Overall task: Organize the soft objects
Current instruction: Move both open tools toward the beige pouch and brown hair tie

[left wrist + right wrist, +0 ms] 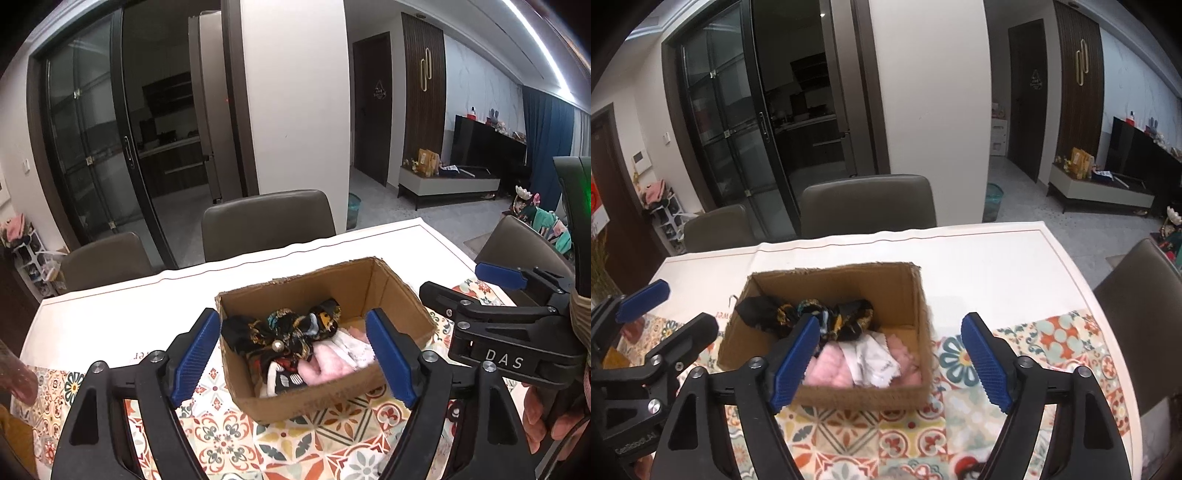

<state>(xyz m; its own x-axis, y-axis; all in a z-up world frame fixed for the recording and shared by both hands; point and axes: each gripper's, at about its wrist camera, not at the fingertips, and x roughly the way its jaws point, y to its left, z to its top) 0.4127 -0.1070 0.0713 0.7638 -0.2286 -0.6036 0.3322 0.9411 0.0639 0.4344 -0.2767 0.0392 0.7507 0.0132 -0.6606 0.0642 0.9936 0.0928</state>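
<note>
An open cardboard box (388,295) is sitting on a table (110,314), partly on a patterned cloth (295,443). Inside it, a dark patterned scarf (284,328) is lying at the left and far side, pink fabric (328,365) is lying near the front, and a white cloth (871,358) is resting on the pink fabric. The left gripper (295,354) is hovering near the box with its jaws spread wide, holding nothing. The right gripper (890,362) is hovering just to its right, jaws likewise wide and holding nothing. Each gripper is appearing at the edge of the other's view. Two chairs (868,203) are standing at the far side of the table.
</note>
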